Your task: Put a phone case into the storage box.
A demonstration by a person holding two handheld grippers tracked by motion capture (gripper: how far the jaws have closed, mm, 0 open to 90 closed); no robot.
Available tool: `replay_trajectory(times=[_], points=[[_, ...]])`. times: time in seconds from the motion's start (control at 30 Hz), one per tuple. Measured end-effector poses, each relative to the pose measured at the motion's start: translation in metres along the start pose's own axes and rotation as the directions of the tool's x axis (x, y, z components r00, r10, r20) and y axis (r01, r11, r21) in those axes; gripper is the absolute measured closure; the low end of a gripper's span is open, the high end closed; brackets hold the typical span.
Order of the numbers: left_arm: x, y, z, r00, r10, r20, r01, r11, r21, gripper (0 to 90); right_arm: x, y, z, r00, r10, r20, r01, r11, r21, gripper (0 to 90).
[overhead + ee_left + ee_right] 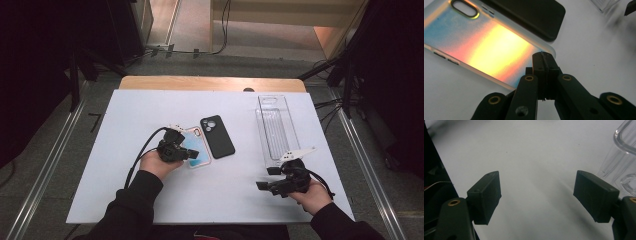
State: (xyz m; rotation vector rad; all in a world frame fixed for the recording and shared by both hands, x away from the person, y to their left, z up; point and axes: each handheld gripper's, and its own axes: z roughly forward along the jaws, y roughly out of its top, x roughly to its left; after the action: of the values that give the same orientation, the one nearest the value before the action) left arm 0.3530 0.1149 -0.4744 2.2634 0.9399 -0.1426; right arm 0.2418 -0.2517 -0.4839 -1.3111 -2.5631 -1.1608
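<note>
I had the left gripper (543, 62) pressed together at the near corner of the rainbow phone case (486, 45), seemingly to nudge it, beside the black case (217, 136). The right gripper (536, 195) waited spread, empty, near the clear tray (276, 127).

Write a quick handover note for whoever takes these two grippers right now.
Left gripper: shut, nothing visibly between the jaws, tips at the near corner of the iridescent phone case.
Right gripper: open, empty, beside the clear plastic tray.
Black phone case lies beside the iridescent one on the white table.
Done: nothing lifted or in the tray.
Left: grasp the iridescent case.
</note>
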Motion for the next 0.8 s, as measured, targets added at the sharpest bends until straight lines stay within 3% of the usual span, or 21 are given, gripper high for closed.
replay_trajectory(times=[0.37, 0.8], points=[[0.003, -0.009, 0.010, 0.9998, 0.001, -0.021, 0.001, 0.9965, 0.083, 90.0, 0.000, 0.000, 0.000, 1.0000, 0.005, 0.001, -0.005, 1.000, 0.005, 20.1], [0.008, -0.014, 0.002, 0.9995, -0.006, -0.032, 0.010, 0.9931, 0.117, 90.0, -0.001, 0.000, -0.001, 0.9999, 0.010, 0.006, -0.010, 1.000, 0.004, 20.2]])
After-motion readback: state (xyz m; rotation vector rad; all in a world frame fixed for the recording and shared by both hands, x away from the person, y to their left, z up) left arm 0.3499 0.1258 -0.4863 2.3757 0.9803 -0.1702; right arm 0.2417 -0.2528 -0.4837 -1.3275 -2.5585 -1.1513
